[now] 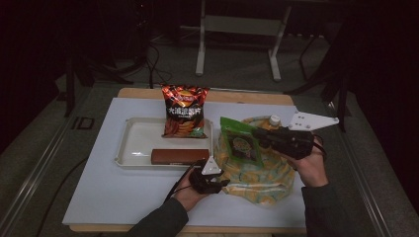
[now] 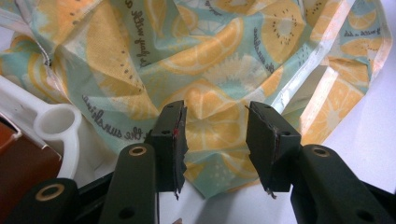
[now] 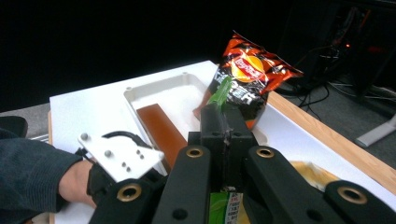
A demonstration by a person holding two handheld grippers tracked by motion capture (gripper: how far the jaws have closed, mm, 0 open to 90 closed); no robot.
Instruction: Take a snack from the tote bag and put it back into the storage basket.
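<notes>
Bottle [image 1: 273, 120] half hidden behind green packet [image 1: 240, 143], room dark

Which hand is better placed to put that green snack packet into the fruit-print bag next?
The right. The right gripper is already shut on the green packet, holding it above the fruit-print bag. The left gripper is open at the bag's near edge, better suited to holding it open.

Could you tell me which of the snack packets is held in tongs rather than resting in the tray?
The green foil packet, clamped by the right tongs over the fruit-print bag; the red-orange crisp packet leans in the white tray.
</notes>
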